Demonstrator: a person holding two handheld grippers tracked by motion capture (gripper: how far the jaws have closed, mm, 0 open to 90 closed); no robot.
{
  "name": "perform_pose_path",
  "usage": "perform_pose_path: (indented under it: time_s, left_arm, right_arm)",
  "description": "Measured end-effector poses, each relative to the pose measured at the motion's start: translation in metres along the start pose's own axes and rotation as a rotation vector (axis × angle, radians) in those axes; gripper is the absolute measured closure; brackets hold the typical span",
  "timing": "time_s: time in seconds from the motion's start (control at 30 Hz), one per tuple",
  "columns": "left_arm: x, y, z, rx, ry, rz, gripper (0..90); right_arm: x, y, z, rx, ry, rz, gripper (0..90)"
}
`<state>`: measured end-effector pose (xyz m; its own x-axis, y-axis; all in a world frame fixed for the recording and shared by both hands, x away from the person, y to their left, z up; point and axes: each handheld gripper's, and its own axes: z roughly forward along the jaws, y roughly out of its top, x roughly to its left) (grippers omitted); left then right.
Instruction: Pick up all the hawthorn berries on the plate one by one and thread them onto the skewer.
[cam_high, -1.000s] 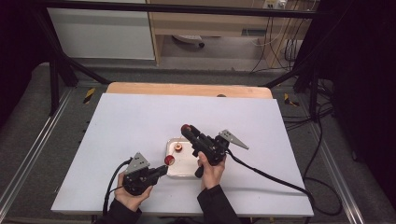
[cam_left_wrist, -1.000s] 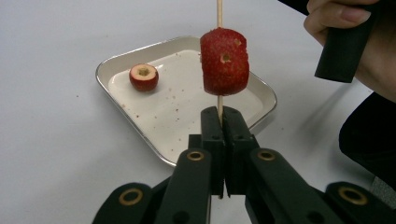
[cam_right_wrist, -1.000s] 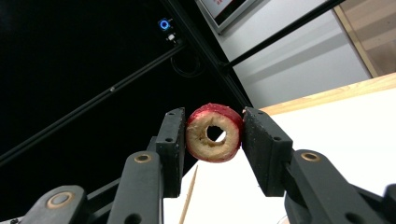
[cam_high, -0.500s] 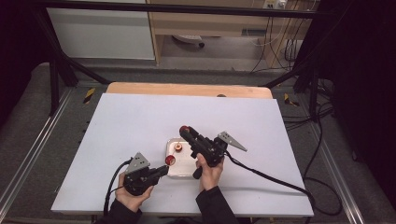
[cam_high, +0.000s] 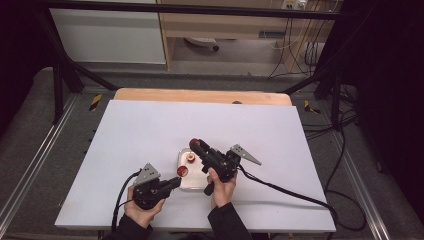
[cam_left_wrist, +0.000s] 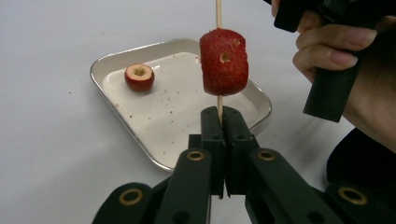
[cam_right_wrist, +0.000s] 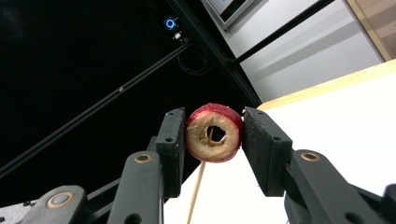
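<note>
The right gripper points upward, its two black jaws rising from the bottom edge and pressing on either side of a cored red fruit. The fruit's cut, pale face looks toward the camera, with a round hole through its middle. A thin wooden skewer runs up from below, passes behind the fruit's lower rim and its tip shows inside the hole. Behind, on the right, lies the white table with its wooden far edge; on the left, dark frame bars cross a black background, where a small blue ring light glows
</note>
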<state>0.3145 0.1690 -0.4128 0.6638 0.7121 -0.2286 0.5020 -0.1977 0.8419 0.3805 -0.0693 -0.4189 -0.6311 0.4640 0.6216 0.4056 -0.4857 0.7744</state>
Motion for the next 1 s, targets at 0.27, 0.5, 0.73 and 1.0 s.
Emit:
perform_pose_path:
  time_s: [0.27,0.5,0.73,1.0]
  left_arm:
    - [-0.001,-0.002,0.002,0.013,0.008,0.004,88.6]
    - [-0.002,-0.002,0.001,0.005,0.011,0.006,88.6]
    - [-0.004,-0.003,0.002,0.004,0.013,0.006,88.6]
    - [-0.005,-0.005,0.002,-0.011,0.03,0.006,88.7]
  right_arm:
    - [0.0,-0.008,-0.001,0.005,0.003,0.008,60.8]
    - [0.003,-0.008,-0.003,0.007,-0.001,0.009,61.1]
    - [0.003,-0.012,-0.003,0.01,-0.006,0.011,61.3]
    - [0.005,-0.013,-0.005,0.008,-0.009,0.02,61.5]
